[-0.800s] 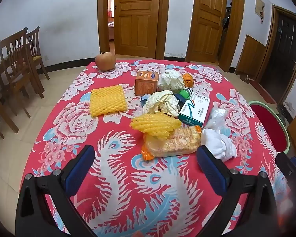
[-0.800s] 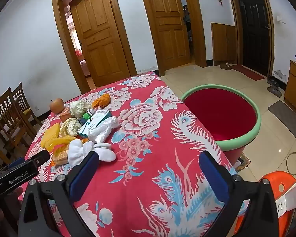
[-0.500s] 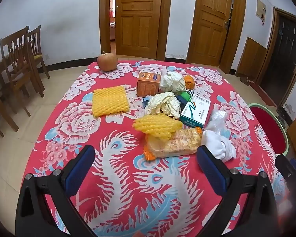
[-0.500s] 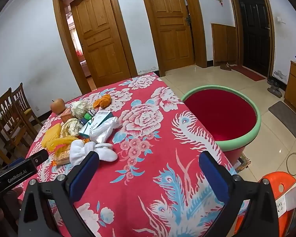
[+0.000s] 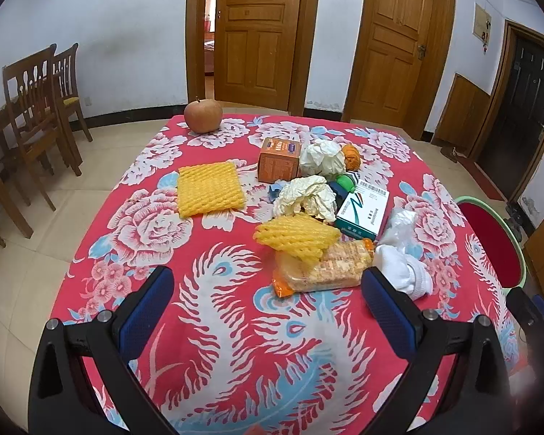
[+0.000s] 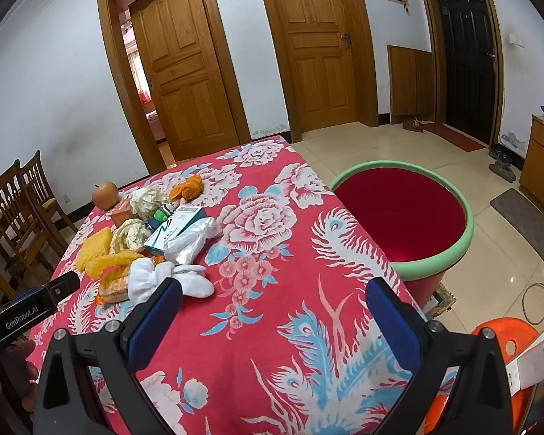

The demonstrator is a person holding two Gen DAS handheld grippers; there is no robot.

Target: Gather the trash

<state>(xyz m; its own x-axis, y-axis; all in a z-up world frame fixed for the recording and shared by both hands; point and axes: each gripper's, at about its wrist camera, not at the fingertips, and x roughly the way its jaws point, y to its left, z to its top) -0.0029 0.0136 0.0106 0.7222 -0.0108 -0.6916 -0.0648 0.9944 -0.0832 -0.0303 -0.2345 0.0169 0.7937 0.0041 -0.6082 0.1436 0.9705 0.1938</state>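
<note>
Two blue-padded fingers of the left gripper (image 5: 266, 310) stand spread wide w/ nothing between them, above the red floral tablecloth (image 5: 214, 326); landmark = cracker pack (image 5: 326, 270): yellow foam net (image 5: 295, 237) lies on top of it, white cloth (image 5: 404, 272) just right of it, teal box (image 5: 362, 212) and crumpled paper (image 5: 306, 197) beyond it, apple (image 5: 203, 116) far beyond at the table edge. Right wrist view: right gripper (image 6: 272, 317) likewise spread and empty over the cloth, cracker pack (image 6: 114, 286) w/ the trash pile to its left, red basin w/ green rim (image 6: 449, 250) off the table's right edge, well apart from the pack.

Black tool (image 5: 268, 308), blue pads (image 5: 147, 310)
</note>
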